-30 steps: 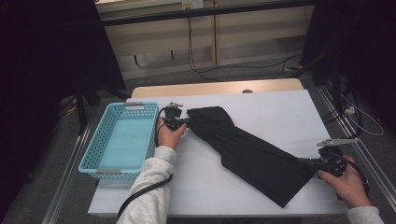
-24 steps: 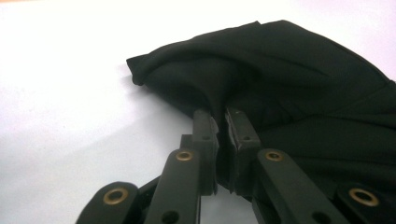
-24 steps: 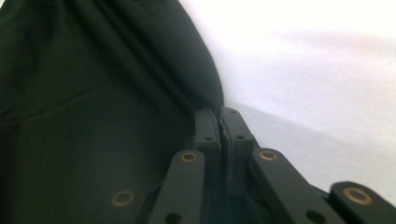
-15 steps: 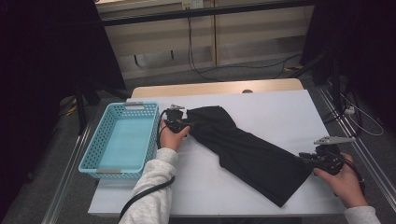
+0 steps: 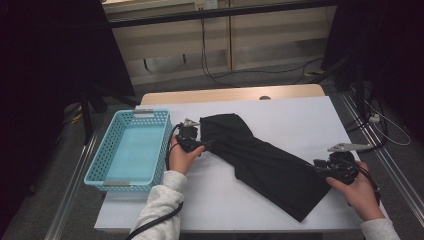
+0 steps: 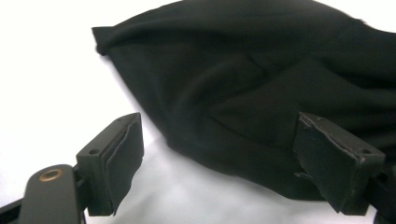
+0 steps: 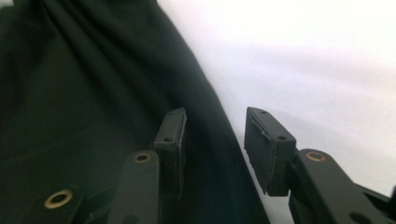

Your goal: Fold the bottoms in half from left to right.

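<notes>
Both grips just let go; black garment laid out flat on the white table.

White table carrying all of it; black garment stretched slantwise from near the left edge, beside the turquoise basket, down toward the near right corner, much as half a second back. Left gripper at the garment's upper-left end, jaws just opened wide, cloth lying between them but pressed by neither pad. Right gripper at the lower-right hem, jaws likewise just parted, partway open, nothing clamped; cloth edge under the gap. Reads as the spreading step finished, garment released and resting; likely next a fresh hold for folding or for the basket.
</notes>
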`<action>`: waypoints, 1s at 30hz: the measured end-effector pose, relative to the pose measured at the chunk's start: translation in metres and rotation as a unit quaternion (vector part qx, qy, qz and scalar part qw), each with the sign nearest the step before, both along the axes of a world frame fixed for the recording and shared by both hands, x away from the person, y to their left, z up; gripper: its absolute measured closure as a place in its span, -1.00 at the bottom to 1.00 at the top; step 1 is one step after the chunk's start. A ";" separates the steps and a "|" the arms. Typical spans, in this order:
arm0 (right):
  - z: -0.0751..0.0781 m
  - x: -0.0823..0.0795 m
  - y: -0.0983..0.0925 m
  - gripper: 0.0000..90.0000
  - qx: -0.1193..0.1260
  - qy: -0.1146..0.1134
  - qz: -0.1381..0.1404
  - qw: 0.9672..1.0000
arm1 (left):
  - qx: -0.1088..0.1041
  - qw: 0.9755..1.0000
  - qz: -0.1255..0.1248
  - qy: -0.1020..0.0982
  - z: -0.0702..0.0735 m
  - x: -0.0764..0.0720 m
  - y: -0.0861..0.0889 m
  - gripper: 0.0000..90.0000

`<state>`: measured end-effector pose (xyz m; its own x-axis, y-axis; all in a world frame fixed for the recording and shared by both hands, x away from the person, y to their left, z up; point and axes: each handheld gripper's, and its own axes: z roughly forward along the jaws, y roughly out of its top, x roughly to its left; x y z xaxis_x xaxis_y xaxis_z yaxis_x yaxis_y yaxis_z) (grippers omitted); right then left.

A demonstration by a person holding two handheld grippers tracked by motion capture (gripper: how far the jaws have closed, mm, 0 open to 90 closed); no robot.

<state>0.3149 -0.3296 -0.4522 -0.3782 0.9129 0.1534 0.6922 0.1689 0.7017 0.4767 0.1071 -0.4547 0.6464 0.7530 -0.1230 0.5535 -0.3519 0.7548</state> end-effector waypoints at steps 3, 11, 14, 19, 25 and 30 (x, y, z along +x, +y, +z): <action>-0.005 0.001 0.000 0.41 -0.002 0.010 -0.005 1.000 | 0.004 1.000 -0.013 0.003 0.002 -0.003 -0.002 -0.63; -0.008 0.002 -0.005 0.95 0.037 0.027 0.001 0.999 | 0.010 1.000 -0.013 -0.004 0.001 -0.008 -0.005 -0.64; -0.005 0.001 -0.010 0.97 0.033 0.034 0.004 0.999 | -0.001 1.000 -0.020 -0.012 0.002 -0.010 -0.009 -0.64; -0.002 -0.003 -0.032 0.97 0.013 0.027 -0.023 0.999 | 0.004 0.999 -0.029 -0.012 0.003 -0.010 -0.008 -0.64; -0.003 -0.006 -0.031 0.40 0.002 0.011 -0.029 1.000 | 0.001 1.000 -0.021 -0.009 0.002 -0.009 -0.006 -0.64; 0.006 -0.002 -0.007 0.09 -0.006 -0.010 -0.006 1.000 | 0.004 1.000 -0.029 -0.006 0.002 -0.010 -0.007 -0.64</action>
<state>0.3134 -0.3362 -0.4464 -0.3710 0.9188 0.1347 0.6793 0.1697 0.7140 0.4664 0.1005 -0.4522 0.6899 0.7156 -0.1093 0.5236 -0.3890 0.7580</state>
